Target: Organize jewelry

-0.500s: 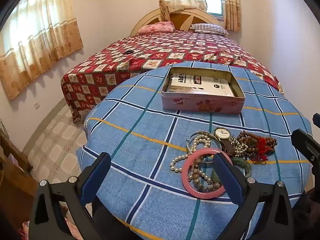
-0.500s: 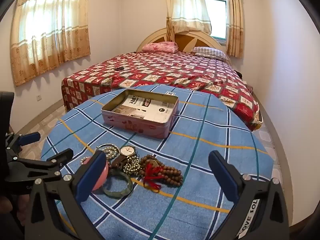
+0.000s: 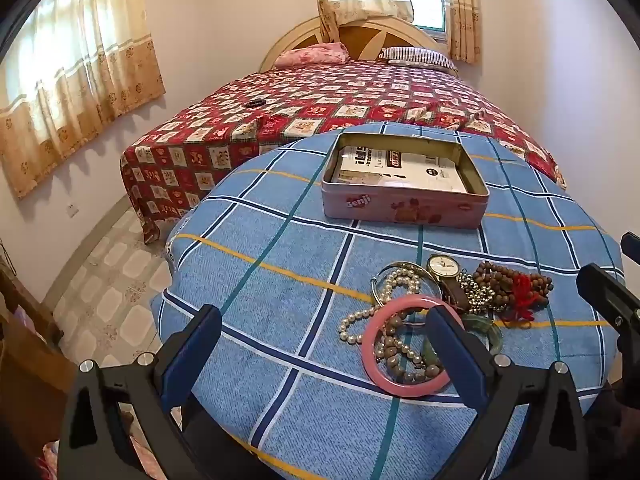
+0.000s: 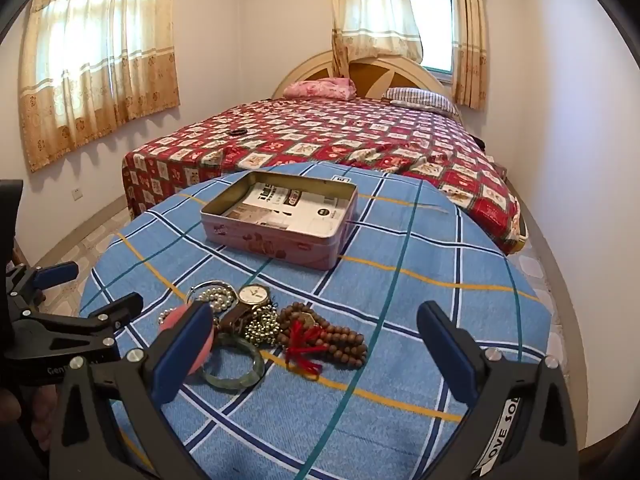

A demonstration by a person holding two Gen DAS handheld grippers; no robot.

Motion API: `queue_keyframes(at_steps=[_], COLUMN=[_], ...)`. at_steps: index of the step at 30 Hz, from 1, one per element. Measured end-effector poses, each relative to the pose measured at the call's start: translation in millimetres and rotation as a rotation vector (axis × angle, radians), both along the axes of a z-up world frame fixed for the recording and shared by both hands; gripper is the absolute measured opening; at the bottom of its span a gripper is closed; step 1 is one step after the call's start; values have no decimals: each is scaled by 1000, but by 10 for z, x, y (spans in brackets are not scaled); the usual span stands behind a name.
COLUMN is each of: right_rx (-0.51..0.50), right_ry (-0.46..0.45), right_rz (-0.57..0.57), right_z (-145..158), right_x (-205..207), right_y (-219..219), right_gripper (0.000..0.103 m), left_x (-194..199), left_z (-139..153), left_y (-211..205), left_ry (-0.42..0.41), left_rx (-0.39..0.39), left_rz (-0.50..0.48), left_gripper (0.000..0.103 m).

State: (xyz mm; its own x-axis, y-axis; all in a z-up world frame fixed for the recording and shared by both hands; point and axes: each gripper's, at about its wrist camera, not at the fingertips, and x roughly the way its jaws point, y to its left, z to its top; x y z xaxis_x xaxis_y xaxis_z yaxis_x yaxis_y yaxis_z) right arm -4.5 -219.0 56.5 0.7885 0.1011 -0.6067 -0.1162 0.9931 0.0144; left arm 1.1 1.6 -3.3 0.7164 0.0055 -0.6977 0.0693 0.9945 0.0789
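Observation:
A jewelry pile lies on the blue plaid table: a pink bangle [image 3: 374, 354], a pearl string [image 3: 360, 318], a gold watch [image 3: 443, 267], brown wooden beads with a red tassel [image 3: 510, 280] and a green bangle [image 4: 234, 376]. An open pink tin [image 3: 404, 206] with a white packet inside stands behind them. My left gripper [image 3: 324, 354] is open and empty, with its right finger over the pink bangle. My right gripper [image 4: 314, 354] is open and empty, low over the table to the right of the pile. The tin [image 4: 280, 240] also shows in the right wrist view.
A bed with a red patterned cover [image 3: 340, 108] stands just behind the table. Curtained windows are at left and back. The table's edge [image 3: 168, 280] drops to a tiled floor at left. The other gripper [image 4: 72, 328] shows at left in the right wrist view.
Both grippers have shifted only slightly; the jewelry and the tin have not moved.

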Motion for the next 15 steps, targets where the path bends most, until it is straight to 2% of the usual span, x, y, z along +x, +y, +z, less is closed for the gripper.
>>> queue_keyframes(at_steps=[15], right_rx=[4], right_ry=[16], right_rz=[0], right_z=[-24], right_x=[15], right_y=[2], right_gripper=[103], left_x=[11], left_z=[8], left_y=[-5], left_ry=[2], left_rx=[11], left_rz=[9], left_gripper=[102])
